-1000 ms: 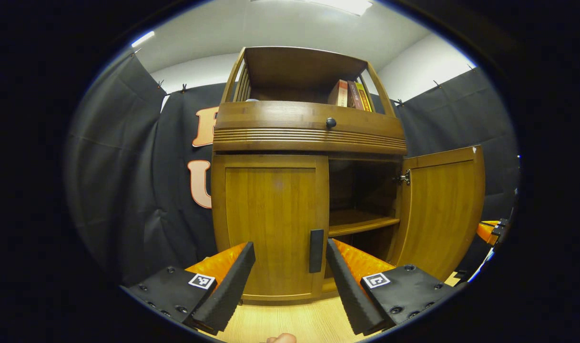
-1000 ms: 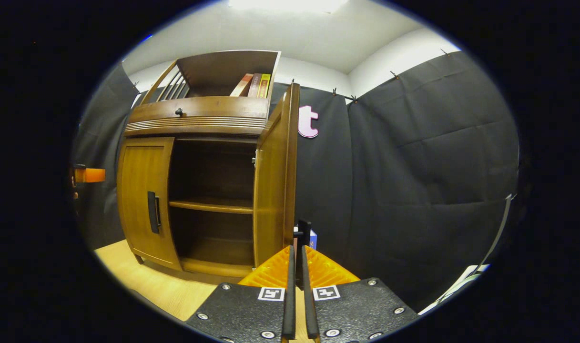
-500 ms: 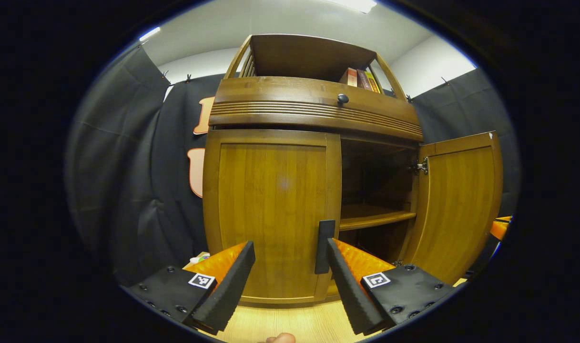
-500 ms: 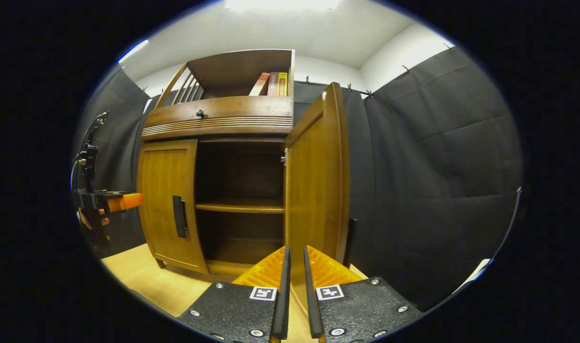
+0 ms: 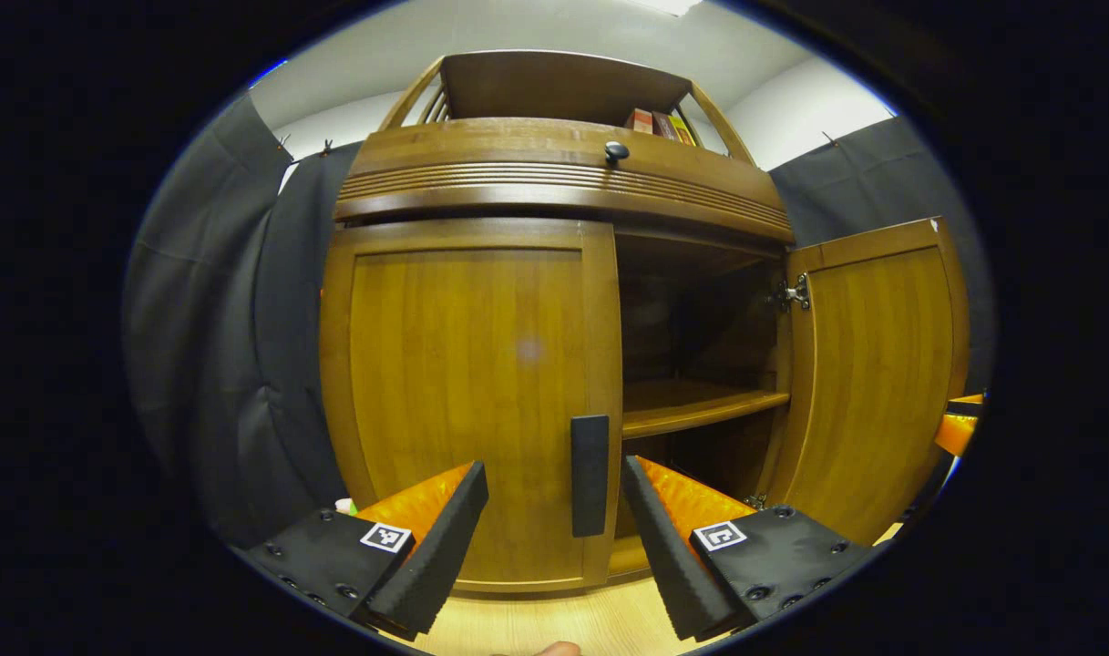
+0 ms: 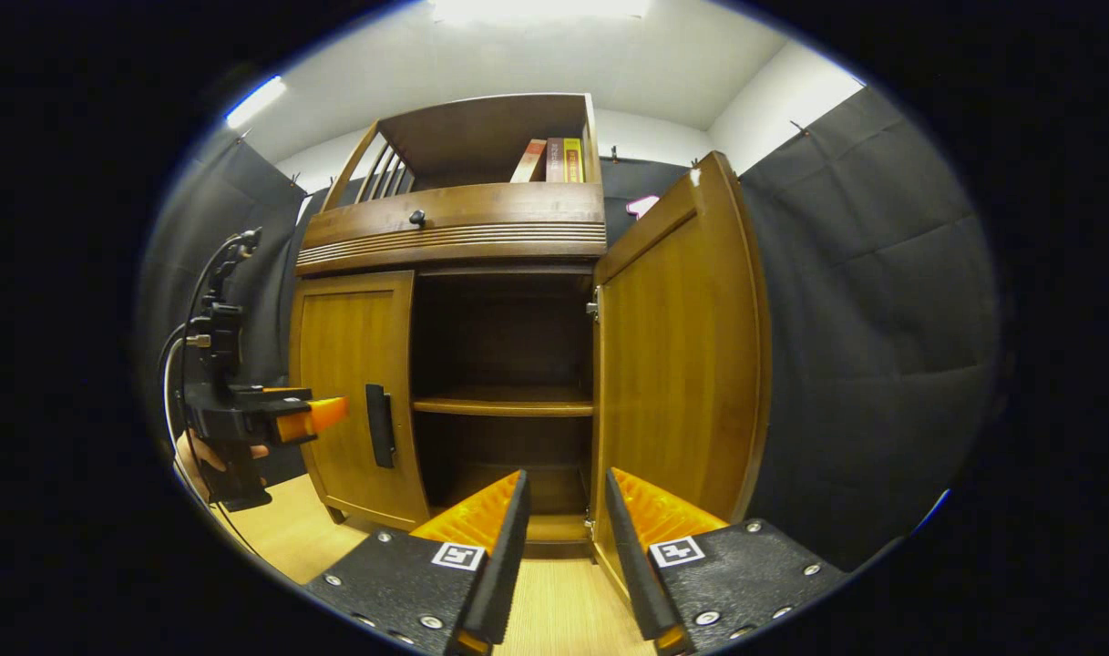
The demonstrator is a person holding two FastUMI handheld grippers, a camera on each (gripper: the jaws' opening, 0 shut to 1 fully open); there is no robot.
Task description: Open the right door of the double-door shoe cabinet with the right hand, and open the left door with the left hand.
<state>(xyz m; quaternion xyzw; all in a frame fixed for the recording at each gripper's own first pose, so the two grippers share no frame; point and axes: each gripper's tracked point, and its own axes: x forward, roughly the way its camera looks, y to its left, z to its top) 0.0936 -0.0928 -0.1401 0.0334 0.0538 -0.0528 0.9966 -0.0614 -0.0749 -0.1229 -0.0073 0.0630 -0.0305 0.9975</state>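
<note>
Gaping cabinet [image 6: 504,364], shelves [image 6: 502,401] seemingly bare.

The shoe cabinet [image 5: 554,173] in front of me is warm brown wood with two doors under a ribbed drawer front. Its right door [image 5: 868,374] stands swung wide open on its hinge, showing a dark inside with one shelf [image 5: 700,405] across the middle (the door's inner face is turned toward me). The left door [image 5: 467,392] sits flush and shut, its dark upright handle [image 5: 590,474] at the inner edge, low on the panel.
</note>
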